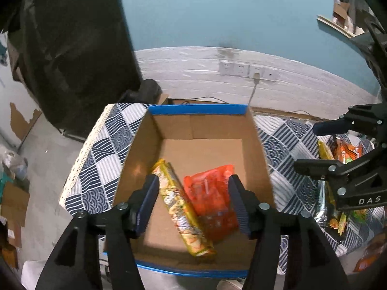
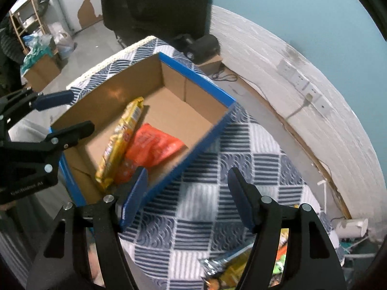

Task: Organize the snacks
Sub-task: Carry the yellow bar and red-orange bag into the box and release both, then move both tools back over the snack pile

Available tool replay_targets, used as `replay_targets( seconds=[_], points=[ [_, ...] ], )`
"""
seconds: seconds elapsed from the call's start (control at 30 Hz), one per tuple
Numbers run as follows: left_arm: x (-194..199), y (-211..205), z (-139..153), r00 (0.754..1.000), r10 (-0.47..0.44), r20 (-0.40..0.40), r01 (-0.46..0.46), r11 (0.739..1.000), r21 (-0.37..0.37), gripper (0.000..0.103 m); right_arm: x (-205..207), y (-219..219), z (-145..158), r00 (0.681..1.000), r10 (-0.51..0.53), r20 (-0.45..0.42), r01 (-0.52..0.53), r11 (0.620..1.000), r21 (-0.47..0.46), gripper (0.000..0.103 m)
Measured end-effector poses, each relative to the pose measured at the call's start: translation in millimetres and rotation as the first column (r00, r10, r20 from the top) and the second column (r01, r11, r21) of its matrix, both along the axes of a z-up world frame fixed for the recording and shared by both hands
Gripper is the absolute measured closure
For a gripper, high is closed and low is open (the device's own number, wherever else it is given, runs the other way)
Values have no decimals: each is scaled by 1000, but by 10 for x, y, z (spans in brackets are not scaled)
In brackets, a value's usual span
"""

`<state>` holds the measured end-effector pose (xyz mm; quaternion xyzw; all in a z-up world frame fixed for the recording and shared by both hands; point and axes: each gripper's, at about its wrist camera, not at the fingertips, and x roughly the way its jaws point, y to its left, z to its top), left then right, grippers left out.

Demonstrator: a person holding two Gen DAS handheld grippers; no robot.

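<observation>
An open cardboard box with blue edges (image 1: 200,130) (image 2: 179,94) stands on the patterned tablecloth. Inside lie a long yellow snack pack (image 1: 181,207) (image 2: 121,140) and an orange snack bag (image 1: 210,203) (image 2: 152,145), side by side. My left gripper (image 1: 193,205) hangs open and empty above them; it also shows at the left of the right wrist view (image 2: 65,111). My right gripper (image 2: 187,193) is open and empty above the cloth beside the box's right wall; it also shows in the left wrist view (image 1: 314,147). More snack packs (image 1: 338,169) (image 2: 232,268) lie on the cloth to the right.
The table with blue-and-white cloth (image 2: 217,181) stands near a white and teal wall with sockets (image 1: 246,68). A black bag (image 2: 200,46) sits behind the box. Cardboard boxes (image 2: 41,72) and clutter lie on the floor at the left.
</observation>
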<state>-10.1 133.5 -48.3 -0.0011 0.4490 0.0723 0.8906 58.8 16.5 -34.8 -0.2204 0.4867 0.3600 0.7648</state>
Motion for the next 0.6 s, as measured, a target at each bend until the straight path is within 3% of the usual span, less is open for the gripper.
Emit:
replay_targets(
  seconds=[0.6],
  points=[
    [192,-859,26,984,-175,-25,175,984,14,35,-1,-1356,-101,989,-148,-21,146,985,-90,34]
  ],
)
